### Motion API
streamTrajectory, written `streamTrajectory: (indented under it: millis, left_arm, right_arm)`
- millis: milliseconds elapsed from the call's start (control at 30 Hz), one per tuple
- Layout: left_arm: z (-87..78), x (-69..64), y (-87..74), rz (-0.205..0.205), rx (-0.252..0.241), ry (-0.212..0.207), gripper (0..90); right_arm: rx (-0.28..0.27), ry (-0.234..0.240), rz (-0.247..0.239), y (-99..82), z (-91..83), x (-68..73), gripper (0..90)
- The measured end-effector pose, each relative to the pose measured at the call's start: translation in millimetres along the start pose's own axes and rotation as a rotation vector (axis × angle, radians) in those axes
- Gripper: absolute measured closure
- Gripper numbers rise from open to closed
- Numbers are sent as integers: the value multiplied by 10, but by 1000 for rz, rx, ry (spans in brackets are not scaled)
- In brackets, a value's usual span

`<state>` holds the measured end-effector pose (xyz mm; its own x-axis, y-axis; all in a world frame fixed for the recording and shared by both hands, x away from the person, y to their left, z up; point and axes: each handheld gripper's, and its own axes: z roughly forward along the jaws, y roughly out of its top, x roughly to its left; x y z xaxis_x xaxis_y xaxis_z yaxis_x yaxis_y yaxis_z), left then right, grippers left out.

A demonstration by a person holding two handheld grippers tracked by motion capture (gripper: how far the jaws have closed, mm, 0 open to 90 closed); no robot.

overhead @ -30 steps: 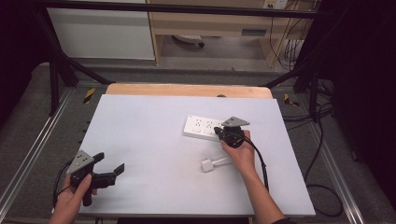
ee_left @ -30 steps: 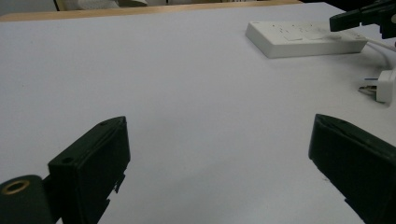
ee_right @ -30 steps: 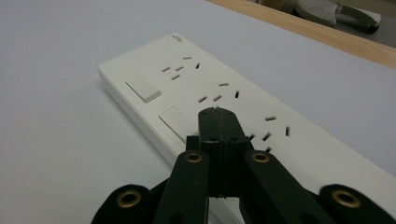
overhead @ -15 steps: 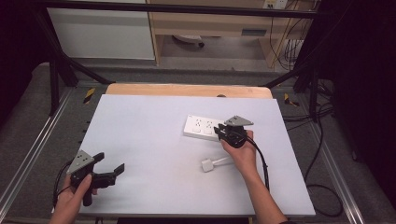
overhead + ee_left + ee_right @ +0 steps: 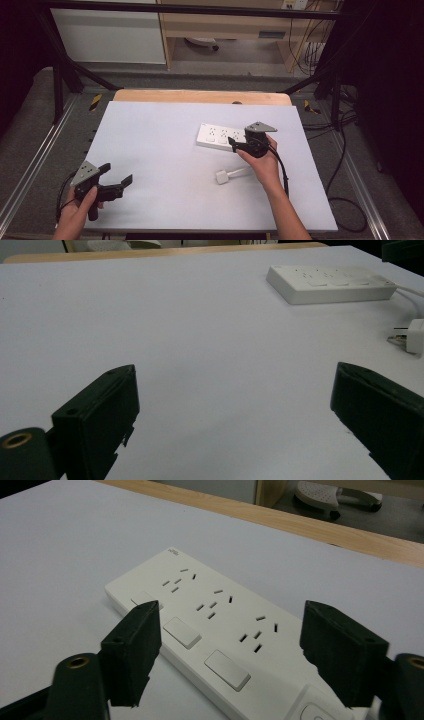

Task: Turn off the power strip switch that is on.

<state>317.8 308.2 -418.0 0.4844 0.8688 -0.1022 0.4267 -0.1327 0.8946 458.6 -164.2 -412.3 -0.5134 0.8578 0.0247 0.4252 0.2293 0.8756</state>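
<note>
While right hand-held gripper [image 5: 227, 652] gapes over power strip [image 5: 210, 630], left hand-held gripper [image 5: 232, 427] wide apart, plug [image 5: 412, 335] ahead.

Power strip [image 5: 220, 137] lies on table [image 5: 160, 130], right of centre; plug [image 5: 222, 176] nearer the person, just before it; right gripper [image 5: 239, 145] over the strip's right end; left gripper [image 5: 116, 173] at near-left corner

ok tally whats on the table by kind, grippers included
power strip: 1
plug: 1
grippers: 2, left and right, both with jaws open
total: 4
</note>
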Motion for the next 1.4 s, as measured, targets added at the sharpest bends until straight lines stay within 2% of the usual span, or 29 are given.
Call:
streamTrajectory:
  millis: [67,133,267,500,1000,1400]
  left_arm:
    - [3,-2,0,-2,0,-2,52]
    - [2,-2,-1,0,1,-1,52]
    - [0,-4,0,-2,-1,-2,52]
    - [0,-6,0,-1,0,-3,53]
    - [-1,-4,0,0,-1,-3,52]
    - [-4,-5,2,3,-2,-3,52]
  right_arm:
    - [2,7,21,11,-10,1,157]
    - [0,6,20,17,-16,-10,102]
    - [-9,0,28,34,-44,-15,40]
    - [-43,-60,6,61,-103,-23,58]
    - [-56,-33,29,104,-227,-98,43]
    - [-88,-27,29,136,-433,-197,38]
